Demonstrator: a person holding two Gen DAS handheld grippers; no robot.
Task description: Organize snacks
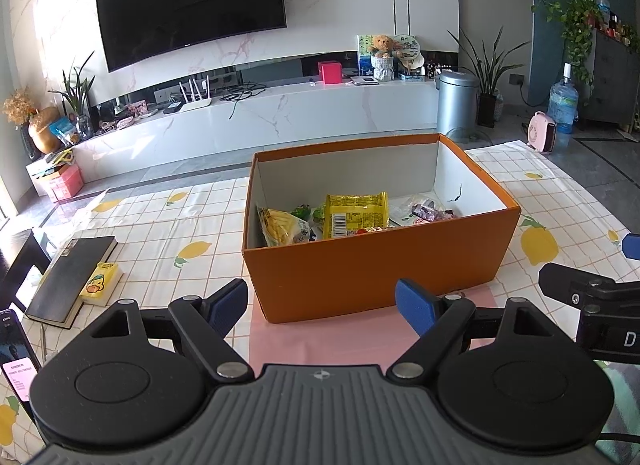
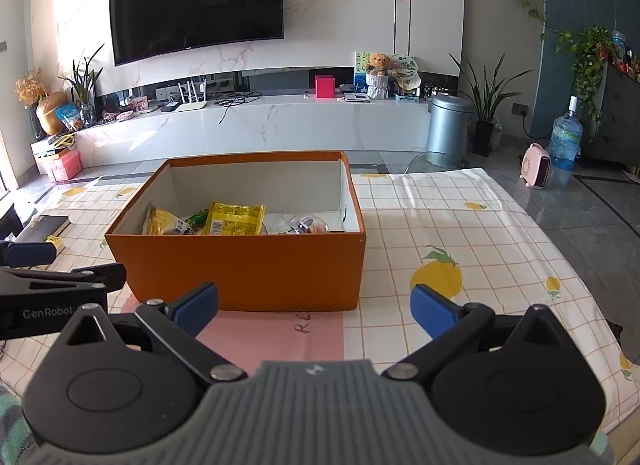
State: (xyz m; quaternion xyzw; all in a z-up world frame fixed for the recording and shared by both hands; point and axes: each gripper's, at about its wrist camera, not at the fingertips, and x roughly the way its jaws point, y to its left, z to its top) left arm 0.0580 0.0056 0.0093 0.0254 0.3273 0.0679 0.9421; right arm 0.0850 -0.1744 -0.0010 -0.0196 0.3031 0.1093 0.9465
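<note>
While you hold both tools low over the near edge of the worktop (image 1: 168, 233), each one points at the orange box (image 1: 372, 265), and neither holds anything. Your left tool (image 1: 322, 305) has its blue pads spread wide, with the near wall of the box just beyond them and slightly to the right of centre. Your right tool (image 2: 316, 307) is also wide apart, and the same box (image 2: 248, 265) sits ahead of it, shifted to the left; its right pad is over bare checked cloth near a printed lemon (image 2: 436, 275).

The snacks are all inside the box, well beyond both tools' fingertips. A yellow packet (image 1: 356, 217) leans upright near the middle, a yellow bag (image 1: 282, 227) lies against the left wall, small green wrappers (image 1: 308, 212) sit between the two, and clear wrappers (image 1: 422, 211) lie toward the right side. From the right view, the yellow packet (image 2: 236, 219) is likewise mid-box.

The box stands partly on a pink sheet (image 1: 320, 341) that reaches back under your tools. To your left on the worktop lies a black book (image 1: 72, 277) with a small yellow carton (image 1: 100, 285) touching its right side, and a phone (image 1: 16, 353) lies at the near left corner. The two tools are side by side, each one's tip showing at the edge of the other's view.
</note>
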